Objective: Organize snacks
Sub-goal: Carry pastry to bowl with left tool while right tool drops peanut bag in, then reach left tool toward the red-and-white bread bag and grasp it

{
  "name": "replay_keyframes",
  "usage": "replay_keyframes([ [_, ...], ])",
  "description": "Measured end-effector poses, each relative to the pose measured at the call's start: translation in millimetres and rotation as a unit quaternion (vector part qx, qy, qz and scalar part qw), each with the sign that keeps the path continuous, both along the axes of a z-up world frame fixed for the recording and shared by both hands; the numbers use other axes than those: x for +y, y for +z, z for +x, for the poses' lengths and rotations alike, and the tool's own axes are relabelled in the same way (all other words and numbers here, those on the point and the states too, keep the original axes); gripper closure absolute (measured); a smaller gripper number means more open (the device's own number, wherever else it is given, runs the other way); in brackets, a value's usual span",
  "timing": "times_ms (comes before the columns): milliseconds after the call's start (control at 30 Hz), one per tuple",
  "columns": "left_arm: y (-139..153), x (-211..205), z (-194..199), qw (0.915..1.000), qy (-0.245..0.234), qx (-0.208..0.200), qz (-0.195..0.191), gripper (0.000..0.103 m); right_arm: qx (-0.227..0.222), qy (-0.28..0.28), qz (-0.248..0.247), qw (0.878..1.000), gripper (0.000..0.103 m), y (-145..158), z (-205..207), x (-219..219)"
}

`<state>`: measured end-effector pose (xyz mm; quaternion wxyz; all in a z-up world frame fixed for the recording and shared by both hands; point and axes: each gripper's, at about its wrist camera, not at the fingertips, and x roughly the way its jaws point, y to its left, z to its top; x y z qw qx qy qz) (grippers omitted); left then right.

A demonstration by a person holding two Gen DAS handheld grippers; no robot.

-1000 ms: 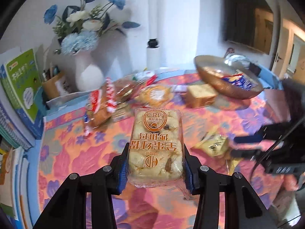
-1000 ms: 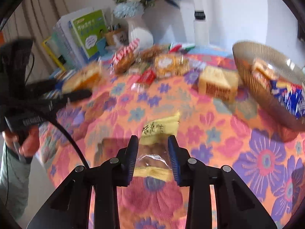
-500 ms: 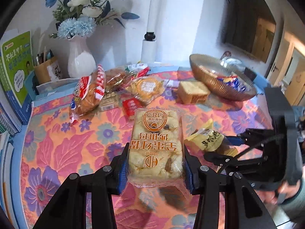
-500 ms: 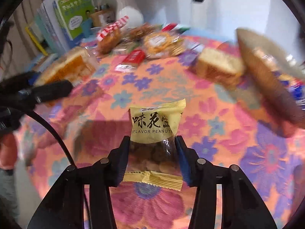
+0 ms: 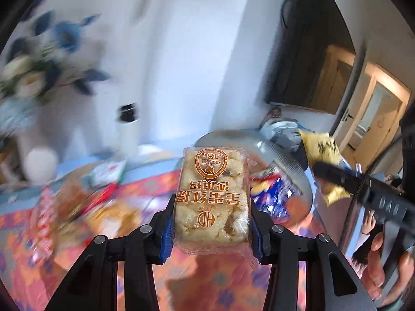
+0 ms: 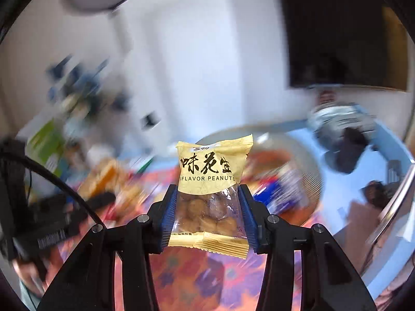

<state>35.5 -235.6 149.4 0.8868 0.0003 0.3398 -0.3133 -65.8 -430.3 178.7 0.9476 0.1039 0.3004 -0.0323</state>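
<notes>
Above the flowery orange and purple tablecloth (image 5: pixel 212 280), the left gripper (image 5: pixel 212 224) holds a clear plastic pack of puffy golden rice cake with orange writing (image 5: pixel 212 202). Its two blue pads press on the pack's sides, so the jaws stand only as wide as the pack. At 2 o'clock from the pack, in the left wrist view, the right gripper (image 5: pixel 327 171) holds a small yellow bag of peanuts (image 5: pixel 321 147), and a person's hand (image 5: pixel 384 267) grips its black handle at 4 o'clock. In the right wrist view that right gripper (image 6: pixel 209 211) has the yellow bag (image 6: pixel 213 165) between its blue pads, squeezed at the clear lower part where round nuts show. The bag stands upright and off the table. Behind both snacks, at 1 o'clock, sits a big round ribbed bowl (image 5: pixel 288 160) with blue wrapped snacks (image 5: pixel 269 194) inside it. The rest of the table is too blurry to tell.
</notes>
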Motion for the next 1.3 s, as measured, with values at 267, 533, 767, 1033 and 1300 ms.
replay_keyframes([
  [267,-4.5,-78.7,46.7,0.9984,0.005,-0.035,0.044,0.020,0.015,-0.077,0.014,0.997,0.043,2.5,71.8,-62.3],
  [533,3.6,3.5,-5.3,0.9969,0.039,-0.056,0.039,0.020,0.012,0.008,0.032,0.999,0.042,-9.9,40.8,-25.4],
  [767,-28.6,140.6,-79.0,0.9775,0.179,-0.064,0.091,0.011,-0.006,0.202,0.006,0.979,0.022,-29.1,-16.9,108.2],
  [1033,-117.7,228.9,-78.2,0.9534,0.286,0.014,0.094,0.012,0.037,0.272,-0.054,0.960,0.022,-122.2,2.8,180.8],
  [1300,-124.5,228.1,-75.3,0.9563,0.280,0.022,0.082,0.012,0.045,0.252,-0.037,0.966,0.019,-135.1,12.4,169.7],
])
